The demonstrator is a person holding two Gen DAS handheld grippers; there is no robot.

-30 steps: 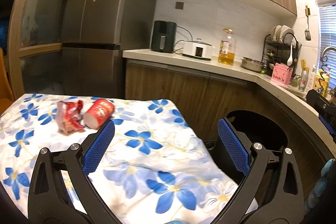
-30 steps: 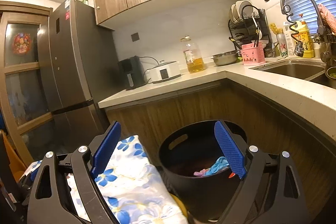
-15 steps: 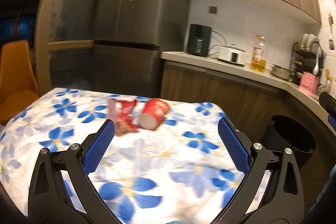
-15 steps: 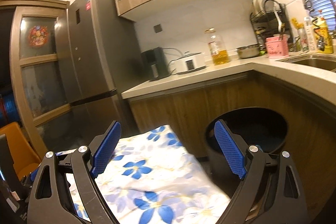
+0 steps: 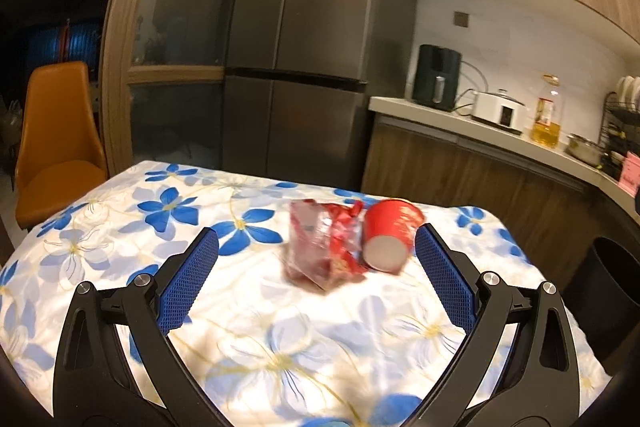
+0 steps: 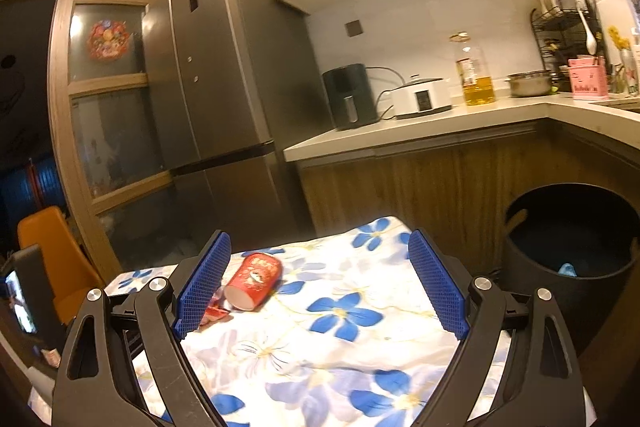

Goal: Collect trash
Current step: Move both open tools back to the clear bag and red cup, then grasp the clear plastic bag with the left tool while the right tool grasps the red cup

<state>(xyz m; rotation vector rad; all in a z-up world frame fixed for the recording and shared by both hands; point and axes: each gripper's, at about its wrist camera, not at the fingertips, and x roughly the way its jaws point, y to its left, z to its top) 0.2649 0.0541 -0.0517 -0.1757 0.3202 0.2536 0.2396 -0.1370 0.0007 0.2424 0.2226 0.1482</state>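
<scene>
**Two open tongs face trash on a flowered surface**

A dim kitchen with a tall grey fridge [image 5: 304, 39] and wood cabinets lies behind a surface [image 5: 120, 227] covered in a white cloth with blue flowers. The left tongs [image 5: 316, 267] are spread wide and hold nothing; just ahead of them, between the blue pads, lie a crumpled red wrapper [image 5: 320, 247] and a red paper cup [image 5: 388, 235] on its side, touching each other. The right tongs [image 6: 320, 283] are also wide open and empty, the cup [image 6: 254, 279] beside the left pad. A black bin [image 6: 572, 251] stands right of them, by the cabinets.
</scene>
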